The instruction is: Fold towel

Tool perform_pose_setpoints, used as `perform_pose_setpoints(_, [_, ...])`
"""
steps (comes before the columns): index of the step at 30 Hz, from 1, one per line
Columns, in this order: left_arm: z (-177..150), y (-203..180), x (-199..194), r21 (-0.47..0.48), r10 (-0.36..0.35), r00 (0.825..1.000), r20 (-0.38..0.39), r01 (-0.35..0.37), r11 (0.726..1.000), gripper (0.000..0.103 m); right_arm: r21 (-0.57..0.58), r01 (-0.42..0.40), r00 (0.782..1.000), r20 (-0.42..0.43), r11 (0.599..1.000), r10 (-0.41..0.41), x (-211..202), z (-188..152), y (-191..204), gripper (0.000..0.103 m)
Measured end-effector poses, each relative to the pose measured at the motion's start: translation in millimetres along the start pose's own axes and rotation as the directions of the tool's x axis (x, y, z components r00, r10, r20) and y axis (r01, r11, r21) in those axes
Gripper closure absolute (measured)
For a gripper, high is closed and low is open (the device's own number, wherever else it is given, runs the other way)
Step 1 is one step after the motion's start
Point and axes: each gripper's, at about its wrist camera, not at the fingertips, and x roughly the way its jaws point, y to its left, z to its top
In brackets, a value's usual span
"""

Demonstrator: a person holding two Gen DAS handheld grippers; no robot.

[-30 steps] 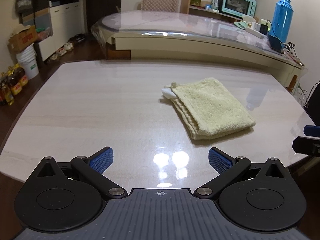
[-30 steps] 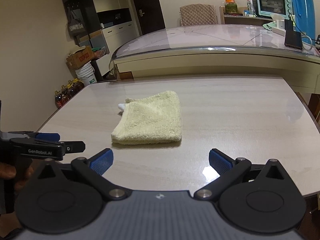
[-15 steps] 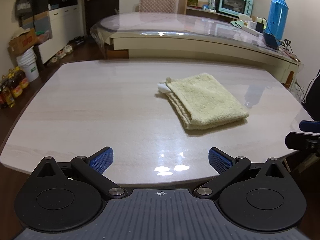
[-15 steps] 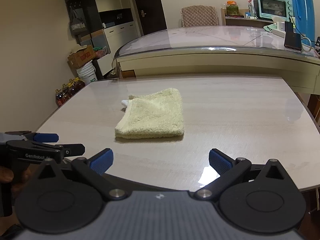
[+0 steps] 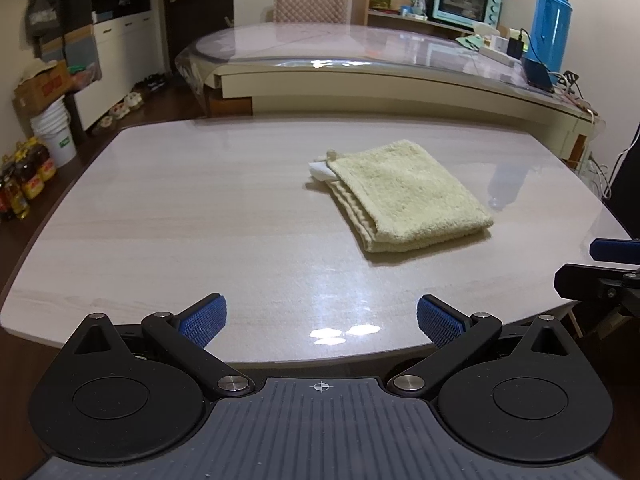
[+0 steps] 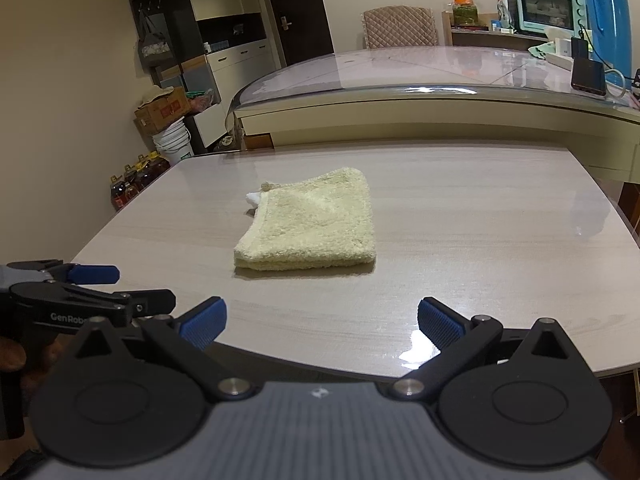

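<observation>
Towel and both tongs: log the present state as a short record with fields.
towel: pale yellow towel, folded in layers, lying flat
white tag: pokes out at its far left corner
surface: wood-look table
left tongs: open, hold nothing, at the near table edge, apart from the towel
right tongs: open, hold nothing, at the near edge
fold: looks done

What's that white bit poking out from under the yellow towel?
A small white piece shows at the far left corner of the folded towel, perhaps a tag or another cloth. Most of it is covered, so I cannot tell. Below lies the table.
</observation>
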Motion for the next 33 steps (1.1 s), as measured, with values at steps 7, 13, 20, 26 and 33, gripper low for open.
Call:
perform_pose_setpoints(7, [0, -1, 4, 0.002, -0.005, 1.0, -0.005, 0.005, 1.0, 0.0, 0.008, 0.0, 1.0, -0.004, 1.0, 0.0, 3, 0, -1, 0.0])
perform_pose_setpoints(13, [1, -2, 7, 0.006, -0.007, 1.0, -0.008, 0.007, 1.0, 0.0, 0.015, 0.002, 1.0, -0.006, 1.0, -0.002, 5, 1, 2, 0.0])
perform_pose_setpoints(20, [4, -4, 12, 0.01, -0.014, 1.0, -0.013, 0.014, 1.0, 0.0, 0.022, 0.007, 1.0, -0.011, 1.0, -0.007, 8, 3, 0, 0.0])
perform_pose_setpoints(26, [4, -5, 14, 0.013, -0.02, 1.0, -0.012, 0.02, 1.0, 0.0, 0.025, 0.012, 1.0, -0.012, 1.0, -0.012, 8, 3, 0, 0.0])
perform_pose_setpoints(33, [4, -7, 11, 0.033, -0.022, 1.0, 0.006, 0.022, 0.999, 0.0, 0.027, 0.014, 1.0, -0.013, 1.0, -0.014, 11, 3, -1, 0.0])
